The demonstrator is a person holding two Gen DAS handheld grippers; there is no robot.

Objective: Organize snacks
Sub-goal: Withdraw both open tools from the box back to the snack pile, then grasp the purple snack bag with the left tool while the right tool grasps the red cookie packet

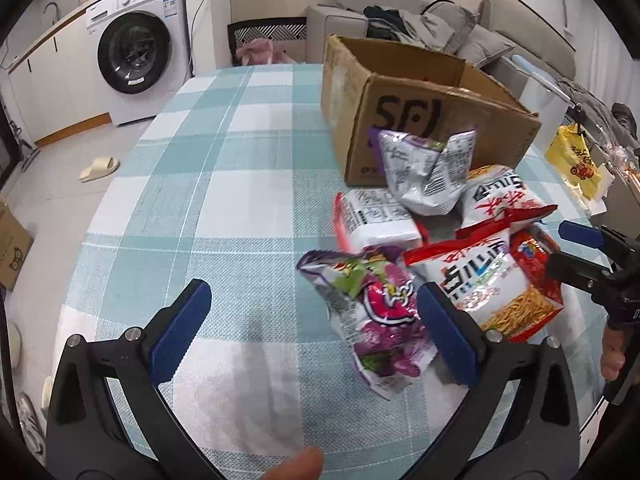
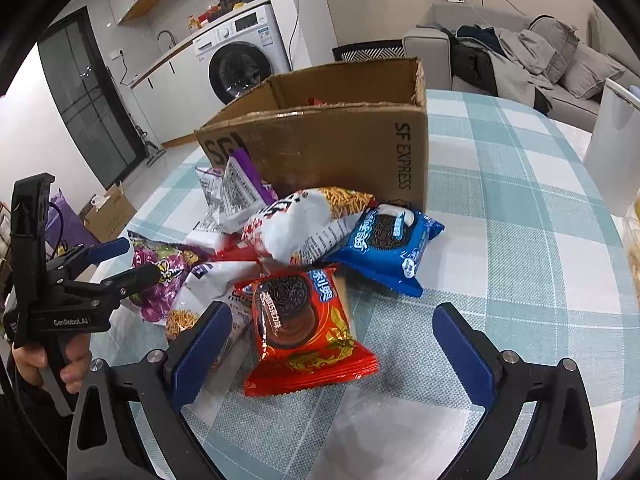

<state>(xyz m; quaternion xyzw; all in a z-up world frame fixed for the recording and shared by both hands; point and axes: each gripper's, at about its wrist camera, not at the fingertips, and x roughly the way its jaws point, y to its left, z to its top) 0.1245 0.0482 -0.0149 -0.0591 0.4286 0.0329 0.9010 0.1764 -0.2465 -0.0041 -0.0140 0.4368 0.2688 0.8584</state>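
A pile of snack bags lies on the checked tablecloth in front of an open cardboard box (image 1: pixel 420 112) (image 2: pixel 340 136). My left gripper (image 1: pixel 314 300) is open; a purple snack bag (image 1: pixel 372 312) lies between its fingers, close to the right one. My right gripper (image 2: pixel 332 324) is open around a red cookie pack (image 2: pixel 304 328), not touching it. A blue cookie pack (image 2: pixel 390 248) lies behind it by the box. White-and-red noodle snack bags (image 1: pixel 492 280) (image 2: pixel 304 224) and a silver-purple bag (image 1: pixel 428 168) fill the pile.
The table (image 1: pixel 224 184) stretches left of the pile. A washing machine (image 1: pixel 136 48), a chair back (image 1: pixel 268 36) and a sofa with clothes (image 2: pixel 520 56) stand beyond it. A yellow bag (image 1: pixel 576 160) and a white object (image 2: pixel 612 148) are at the table's right side.
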